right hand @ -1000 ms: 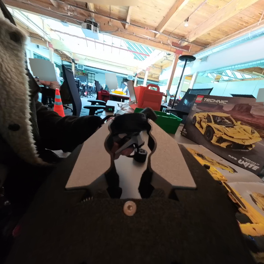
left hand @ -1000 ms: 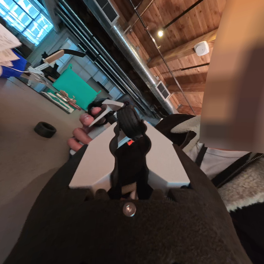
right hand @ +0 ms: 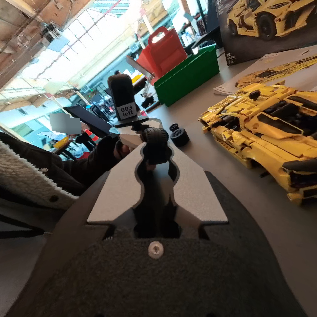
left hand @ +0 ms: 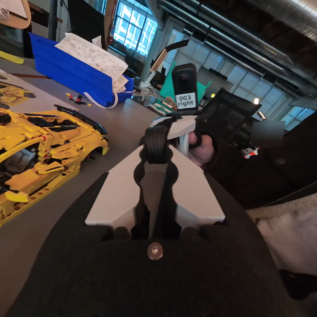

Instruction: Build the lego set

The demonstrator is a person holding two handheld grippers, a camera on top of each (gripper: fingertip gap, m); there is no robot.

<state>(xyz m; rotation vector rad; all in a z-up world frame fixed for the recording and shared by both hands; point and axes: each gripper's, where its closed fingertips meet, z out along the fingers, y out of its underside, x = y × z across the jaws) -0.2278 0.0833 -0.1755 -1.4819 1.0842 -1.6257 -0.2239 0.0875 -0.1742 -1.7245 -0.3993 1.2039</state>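
My left gripper [left hand: 155, 147] is shut on a black tyre [left hand: 155, 137], held above the grey table. My right gripper [right hand: 155, 146] meets it tip to tip and is shut on the same tyre [right hand: 155, 137]. Each gripper also shows in the other's view: the right one [left hand: 169, 127] behind the tyre, the left one [right hand: 137, 135] likewise. The yellow lego car [left hand: 42, 154] lies on the table, without wheels on the side I see; it also shows in the right wrist view [right hand: 257, 137]. A dark part just under the tyre is hard to make out.
Two loose black wheels [right hand: 179, 137] lie on the table by the car. A blue bin [left hand: 73, 72] with papers, small loose pieces [left hand: 77, 99], a green bin [right hand: 187, 77], a red bag [right hand: 163, 51], the set's box [right hand: 265, 25] and a booklet [right hand: 274, 72] stand behind. Only a small space, under 4 cm, lies between the two pairs of fingers.
Both grippers have turned together with the tyre still between them. The left view has swung down from the ceiling to the table, and the car now shows in both views.
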